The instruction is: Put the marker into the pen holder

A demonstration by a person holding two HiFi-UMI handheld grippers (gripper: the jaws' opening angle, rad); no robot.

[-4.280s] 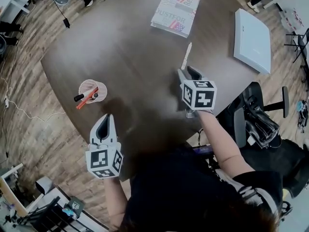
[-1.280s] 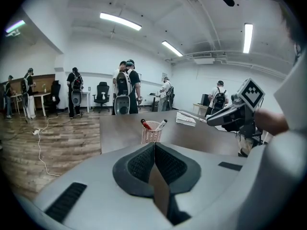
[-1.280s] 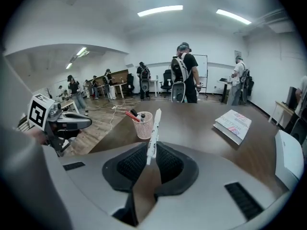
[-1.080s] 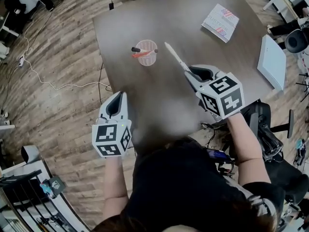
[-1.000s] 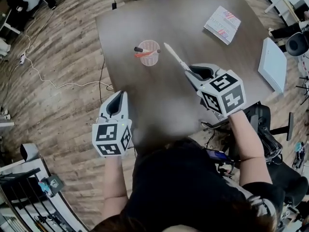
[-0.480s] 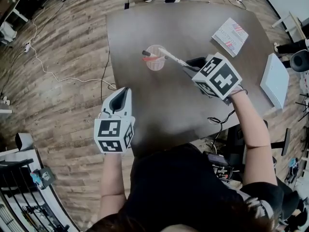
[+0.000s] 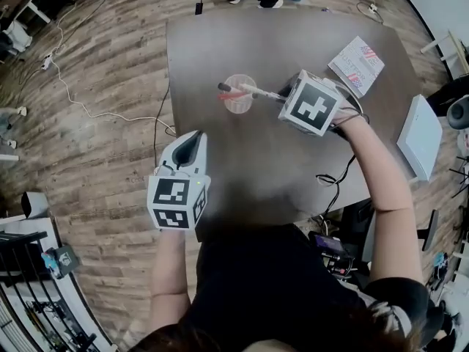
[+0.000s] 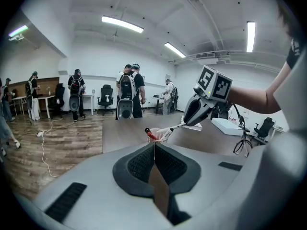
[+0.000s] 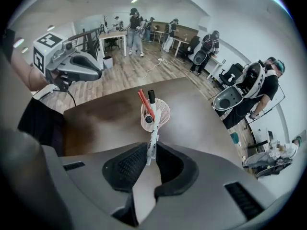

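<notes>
Legible text: none | booklet [image 7: 357, 65]: flag print, wording too small to read | marker [image 9: 151, 135] barrel: dark print, illegible | left gripper [image 7: 192, 138] cube, right gripper [image 7: 283, 97] cube: black-and-white square code patterns, no characters

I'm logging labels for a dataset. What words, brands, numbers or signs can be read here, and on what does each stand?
No text can be read in these views.
Booklet: print beside flag pictures, too small to read.
Marker in the right gripper: dark print on the barrel, blurred.
Cubes: black-and-white square patterns only, no letters.
</notes>
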